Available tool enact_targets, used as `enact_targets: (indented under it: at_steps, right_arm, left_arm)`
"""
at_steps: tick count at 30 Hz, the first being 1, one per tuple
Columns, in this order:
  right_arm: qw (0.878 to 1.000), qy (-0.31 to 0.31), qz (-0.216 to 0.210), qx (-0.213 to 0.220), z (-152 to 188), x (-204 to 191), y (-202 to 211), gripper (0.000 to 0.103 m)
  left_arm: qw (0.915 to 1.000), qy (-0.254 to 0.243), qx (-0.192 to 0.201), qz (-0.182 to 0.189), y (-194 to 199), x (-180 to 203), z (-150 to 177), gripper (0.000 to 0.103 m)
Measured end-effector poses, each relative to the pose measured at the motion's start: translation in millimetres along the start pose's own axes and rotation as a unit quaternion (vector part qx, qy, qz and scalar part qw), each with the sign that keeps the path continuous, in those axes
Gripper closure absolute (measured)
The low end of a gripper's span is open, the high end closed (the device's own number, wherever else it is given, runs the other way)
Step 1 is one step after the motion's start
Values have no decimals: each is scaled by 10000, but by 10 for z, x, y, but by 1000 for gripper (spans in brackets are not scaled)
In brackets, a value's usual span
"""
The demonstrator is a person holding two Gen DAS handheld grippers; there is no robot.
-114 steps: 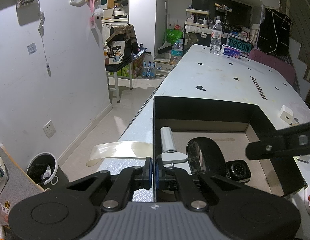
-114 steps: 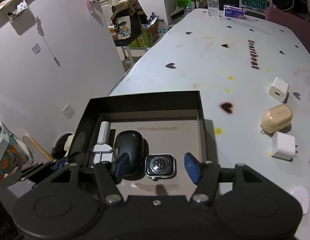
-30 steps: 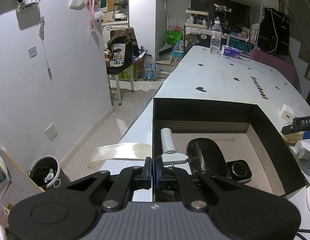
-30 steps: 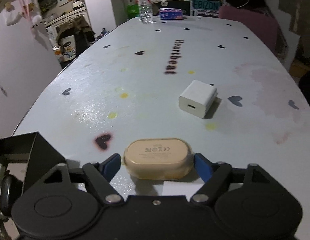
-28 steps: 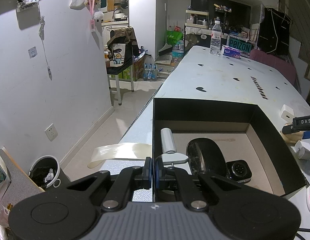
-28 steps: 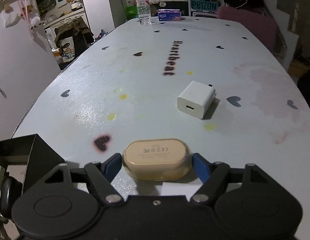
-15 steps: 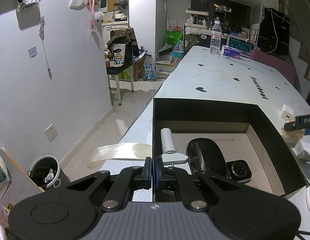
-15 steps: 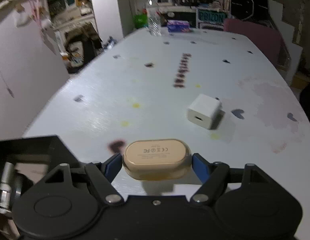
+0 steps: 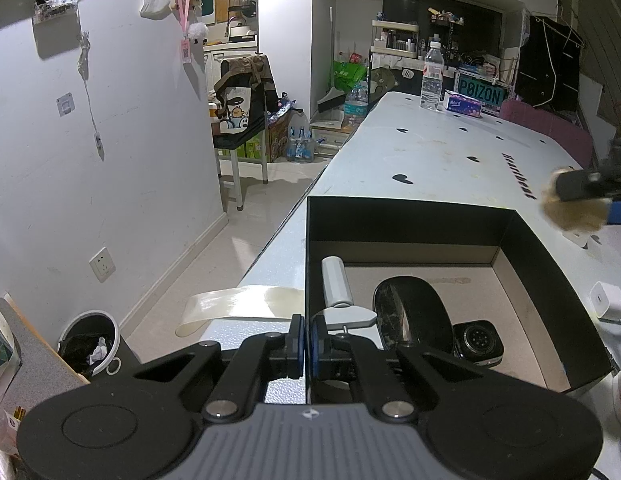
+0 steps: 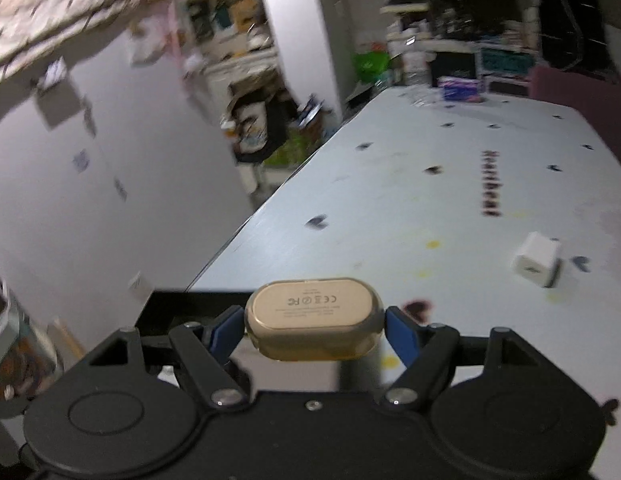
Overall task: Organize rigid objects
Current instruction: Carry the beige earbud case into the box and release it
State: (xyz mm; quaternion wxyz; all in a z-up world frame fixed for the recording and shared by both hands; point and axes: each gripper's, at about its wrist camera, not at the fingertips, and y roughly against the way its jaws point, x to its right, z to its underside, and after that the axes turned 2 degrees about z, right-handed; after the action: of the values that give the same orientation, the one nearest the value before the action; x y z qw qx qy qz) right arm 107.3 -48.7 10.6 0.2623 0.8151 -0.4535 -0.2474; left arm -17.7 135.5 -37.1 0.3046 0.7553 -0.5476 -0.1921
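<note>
The right gripper (image 10: 315, 326) is pinching a rounded tan plastic earbud case (image 10: 313, 318) by its ends, mid-frame above the table. The left gripper (image 9: 305, 345) is clamping the open black cardboard box (image 9: 410, 216) wall, fingers nearly together. The smooth case is risking a slip, or a landing on the black mouse (image 9: 414, 314).

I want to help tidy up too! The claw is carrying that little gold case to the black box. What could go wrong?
1. The right claw pinches the gold case only by its rounded ends, in the air, so it might slip out.
2. The black box already holds a mouse and a watch, so the case could drop onto them.
3. The left claw grips the box wall; if it lets go, the box could shift.
</note>
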Motion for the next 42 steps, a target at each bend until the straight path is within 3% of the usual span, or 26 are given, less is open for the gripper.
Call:
enact_targets:
  at_steps: [11, 17, 21, 26, 34, 38, 42]
  right_arm:
    - [9952, 267, 662, -674, 18, -504, -641, 26]
    - [9960, -193, 427, -758, 37, -492, -826, 26]
    - [9959, 92, 588, -688, 82, -610, -863, 26]
    - [9945, 256, 324, -967, 133, -669, -840, 26]
    - [9960, 117, -16, -886, 103, -708, -856, 26]
    - [9967, 103, -99, -802, 85, -680, -778, 13]
    - [9963, 214, -107, -829, 55, -659, -645, 13]
  left_arm:
    - [10000, 37, 2, 40, 13, -39, -28, 100]
    - [10000, 62, 4, 68, 33, -48, -23, 100]
    - [9999, 61, 15, 78, 32, -52, -18, 100]
    - [9999, 66, 12, 90, 36, -23, 0, 99]
    - [9999, 69, 10, 91, 40, -20, 0, 99]
    - [9999, 63, 14, 88, 41, -20, 1, 99]
    - [9999, 66, 11, 86, 35, -16, 7, 99]
